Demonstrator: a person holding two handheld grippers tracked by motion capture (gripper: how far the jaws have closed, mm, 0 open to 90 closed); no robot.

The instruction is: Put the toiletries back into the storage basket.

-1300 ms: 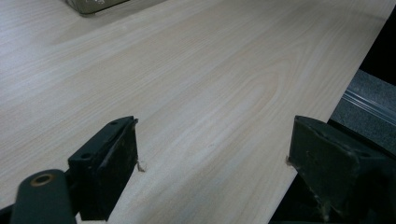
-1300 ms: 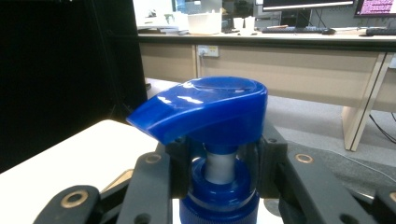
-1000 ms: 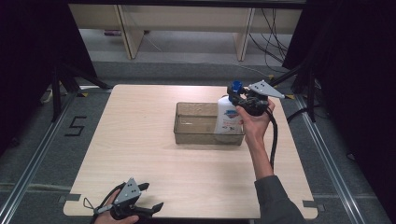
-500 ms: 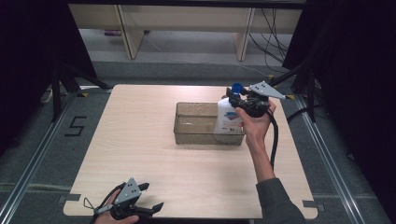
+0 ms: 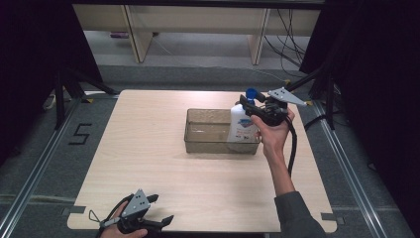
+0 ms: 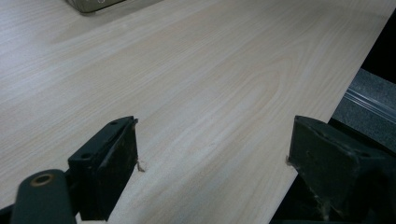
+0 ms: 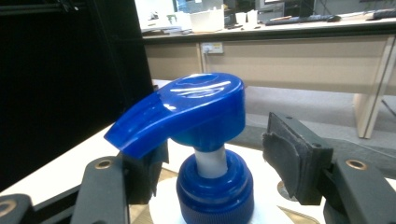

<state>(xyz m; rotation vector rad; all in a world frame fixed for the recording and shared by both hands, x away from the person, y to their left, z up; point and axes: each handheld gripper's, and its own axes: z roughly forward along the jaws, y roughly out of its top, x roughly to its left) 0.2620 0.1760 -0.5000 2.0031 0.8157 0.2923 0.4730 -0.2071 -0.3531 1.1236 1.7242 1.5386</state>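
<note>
Clear bin (image 5: 210, 135) centre frame: white pump bottle (image 5: 241, 125) upright at right end | right gripper (image 5: 257, 110) jaws apart astride blue pump (image 7: 187, 112) | left gripper (image 5: 156, 223) bottom left, jaws apart.

White bottle (image 5: 242, 126), blue pump (image 7: 187, 109) (glossy); pale woodgrain table (image 5: 148, 148); black jaws.

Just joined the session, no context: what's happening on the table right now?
A person holds a gripper in each hand. The right gripper is at the neck of a white pump bottle with a blue pump head, which stands in the right end of a clear rectangular plastic bin; its jaws flank the neck, still apart. The left gripper sits open at the near edge of the light wooden table, holding nothing.
</note>
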